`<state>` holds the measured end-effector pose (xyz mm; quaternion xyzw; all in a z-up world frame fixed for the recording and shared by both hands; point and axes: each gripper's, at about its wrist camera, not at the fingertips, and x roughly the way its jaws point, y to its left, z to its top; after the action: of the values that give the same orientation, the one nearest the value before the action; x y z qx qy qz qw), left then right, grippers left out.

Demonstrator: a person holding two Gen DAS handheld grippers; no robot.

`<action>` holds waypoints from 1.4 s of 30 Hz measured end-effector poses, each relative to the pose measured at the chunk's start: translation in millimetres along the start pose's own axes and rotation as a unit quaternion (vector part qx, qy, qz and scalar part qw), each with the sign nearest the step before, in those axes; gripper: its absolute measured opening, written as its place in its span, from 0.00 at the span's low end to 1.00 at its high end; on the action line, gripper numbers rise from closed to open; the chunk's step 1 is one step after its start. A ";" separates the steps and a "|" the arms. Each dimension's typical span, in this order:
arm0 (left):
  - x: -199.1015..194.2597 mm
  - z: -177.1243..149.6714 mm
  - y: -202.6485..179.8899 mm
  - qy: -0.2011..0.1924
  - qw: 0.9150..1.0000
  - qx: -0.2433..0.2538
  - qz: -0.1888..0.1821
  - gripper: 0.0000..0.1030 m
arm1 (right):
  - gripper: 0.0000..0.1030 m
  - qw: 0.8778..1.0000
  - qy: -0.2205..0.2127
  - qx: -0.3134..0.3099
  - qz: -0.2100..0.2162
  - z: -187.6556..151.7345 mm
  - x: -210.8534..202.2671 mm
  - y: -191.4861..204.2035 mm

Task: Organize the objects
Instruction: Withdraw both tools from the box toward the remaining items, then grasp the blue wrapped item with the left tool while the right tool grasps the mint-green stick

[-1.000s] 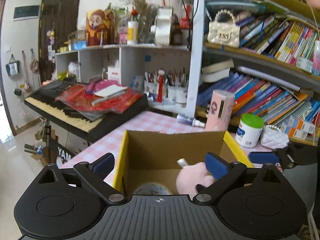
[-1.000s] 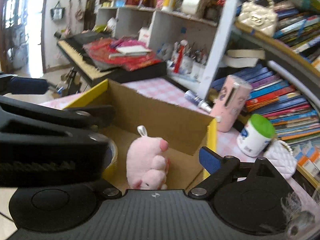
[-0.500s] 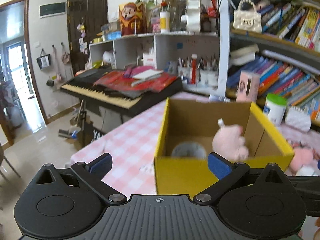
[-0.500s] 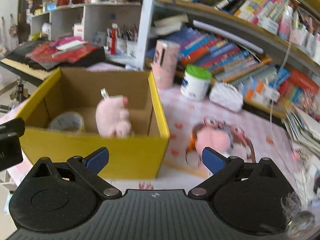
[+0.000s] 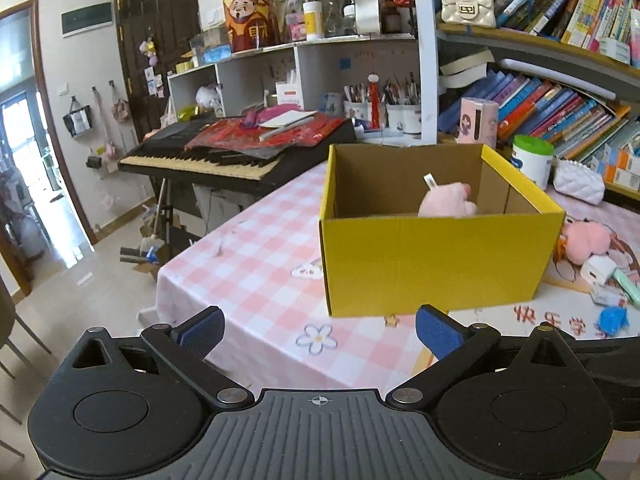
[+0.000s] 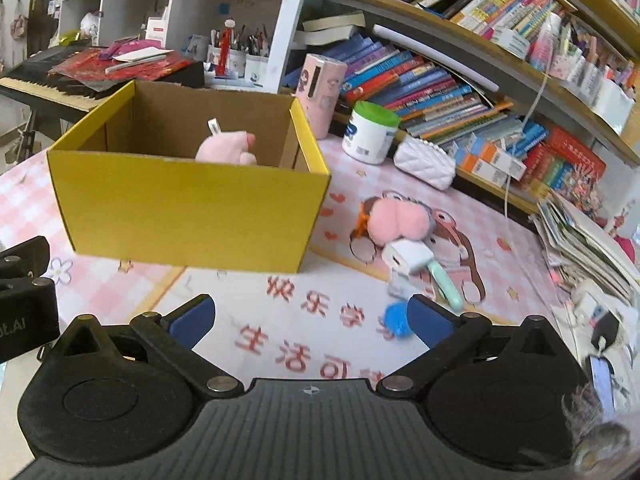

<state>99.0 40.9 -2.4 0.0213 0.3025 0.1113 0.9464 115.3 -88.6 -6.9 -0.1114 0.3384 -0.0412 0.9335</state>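
A yellow cardboard box (image 5: 436, 258) (image 6: 188, 206) stands on the pink checked table, with a pink plush toy (image 5: 446, 202) (image 6: 226, 148) inside. My left gripper (image 5: 318, 330) is open and empty, in front of the box's left side. My right gripper (image 6: 308, 318) is open and empty, in front of the box's right side. Right of the box lie a pink fluffy ball (image 6: 396, 220) (image 5: 588, 240), a white charger (image 6: 408, 258), a mint green stick (image 6: 444, 284) and a small blue ball (image 6: 396, 320) (image 5: 612, 318).
A pink tumbler (image 6: 320, 94), a green-lidded white jar (image 6: 370, 132) and a white quilted pouch (image 6: 424, 162) stand behind the box by the bookshelves. A keyboard piano (image 5: 224, 156) sits past the table's left edge. Stacked papers (image 6: 588, 240) lie at far right.
Both grippers have pulled back from above the box to the table's near side. The pink plush toy stays in the box. The tape roll seen earlier is hidden by the box wall.
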 end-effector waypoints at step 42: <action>-28.7 -24.0 -86.5 0.013 0.988 0.086 -0.129 1.00 | 1.00 0.987 0.055 0.098 -0.112 -69.6 -28.4 -101.8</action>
<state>79.5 -50.5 -14.9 0.0624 0.3233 -0.0376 0.9435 48.8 -195.7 -17.1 -0.0537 0.3687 -0.1844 0.9095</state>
